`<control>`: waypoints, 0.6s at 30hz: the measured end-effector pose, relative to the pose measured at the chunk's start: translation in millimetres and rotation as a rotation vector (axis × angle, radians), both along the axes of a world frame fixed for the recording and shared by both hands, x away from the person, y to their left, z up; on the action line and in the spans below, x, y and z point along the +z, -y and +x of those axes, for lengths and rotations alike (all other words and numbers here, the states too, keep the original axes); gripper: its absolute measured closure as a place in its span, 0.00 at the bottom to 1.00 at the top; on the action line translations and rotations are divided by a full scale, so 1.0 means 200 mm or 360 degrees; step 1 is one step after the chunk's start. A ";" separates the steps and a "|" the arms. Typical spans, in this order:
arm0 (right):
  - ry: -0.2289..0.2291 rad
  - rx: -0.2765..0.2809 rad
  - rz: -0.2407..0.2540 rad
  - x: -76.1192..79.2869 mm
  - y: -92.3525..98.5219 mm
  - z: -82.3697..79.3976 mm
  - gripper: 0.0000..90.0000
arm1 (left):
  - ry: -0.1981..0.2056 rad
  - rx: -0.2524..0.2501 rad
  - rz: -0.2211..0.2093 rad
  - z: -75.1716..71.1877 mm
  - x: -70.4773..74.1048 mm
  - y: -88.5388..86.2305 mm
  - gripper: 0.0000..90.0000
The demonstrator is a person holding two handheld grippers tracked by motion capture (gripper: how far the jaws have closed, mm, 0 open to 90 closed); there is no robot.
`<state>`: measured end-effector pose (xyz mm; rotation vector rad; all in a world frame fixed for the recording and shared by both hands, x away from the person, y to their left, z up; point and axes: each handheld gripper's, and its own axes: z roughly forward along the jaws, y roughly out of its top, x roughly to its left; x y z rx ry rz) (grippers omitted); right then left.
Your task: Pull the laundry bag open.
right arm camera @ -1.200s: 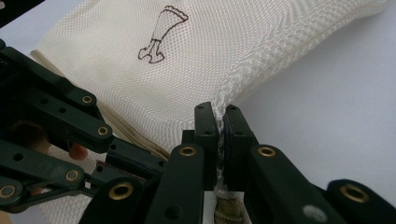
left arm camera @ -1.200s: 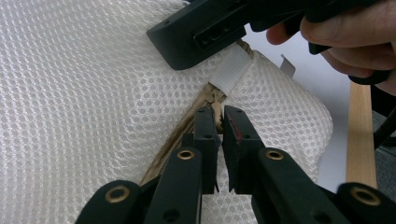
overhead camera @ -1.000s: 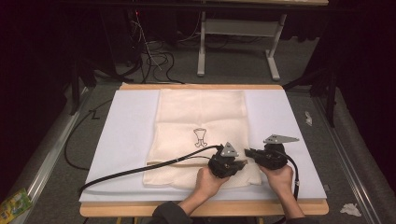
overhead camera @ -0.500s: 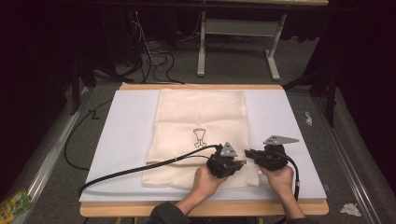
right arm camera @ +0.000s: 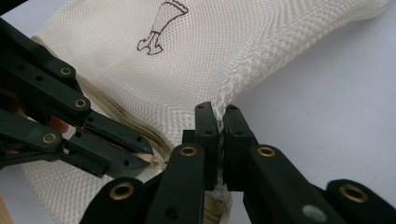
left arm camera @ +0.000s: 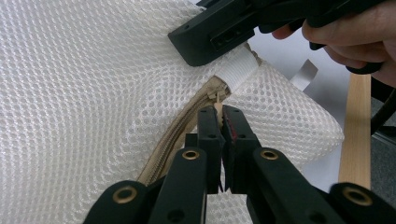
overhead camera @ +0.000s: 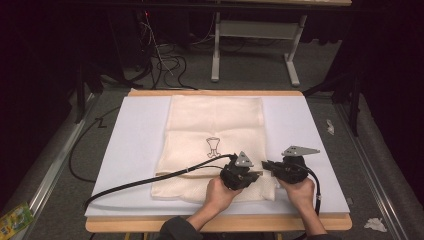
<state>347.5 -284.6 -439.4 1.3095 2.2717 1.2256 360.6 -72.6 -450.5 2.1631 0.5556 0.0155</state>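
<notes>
Mesh bag (overhead camera: 215,135) lies flat on the table (overhead camera: 130,150); left gripper (left arm camera: 219,114) clamped on zipper pull (left arm camera: 217,99); right gripper (right arm camera: 217,122) pinches bag edge just beside; zipper (left arm camera: 175,135) runs leftward from both.

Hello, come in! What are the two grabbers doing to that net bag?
Left gripper shut on zipper pull. Right gripper shut on mesh bag edge. Nothing in the way.

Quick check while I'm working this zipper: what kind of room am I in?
Probably a lab recording station: a white-topped table bearing one mesh laundry bag, loose cables on grey carpet, dark surroundings.
</notes>
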 end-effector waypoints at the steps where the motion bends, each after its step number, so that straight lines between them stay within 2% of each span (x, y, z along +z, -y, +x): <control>1: 0.0000 -0.0001 0.0004 0.00 0.00 0.00 0.98 | 0.0006 0.0006 0.0003 0.00 0.00 0.00 0.97; 6: 0.0015 0.0004 -0.0006 0.01 -0.01 0.00 0.98 | -0.0002 0.0004 0.0020 -0.01 -0.01 0.01 0.97; 10: 0.0027 0.0010 0.0006 0.01 -0.01 0.00 0.99 | 0.0020 0.0019 0.0005 0.00 0.01 0.00 0.97; 15: 0.0033 0.0018 0.0007 0.01 0.01 -0.01 0.99 | 0.0027 0.0033 0.0045 0.00 0.01 0.00 0.97; 18: 0.0034 0.0014 0.0017 0.01 0.00 0.00 0.99 | 0.0039 0.0035 0.0042 -0.01 0.00 0.00 0.97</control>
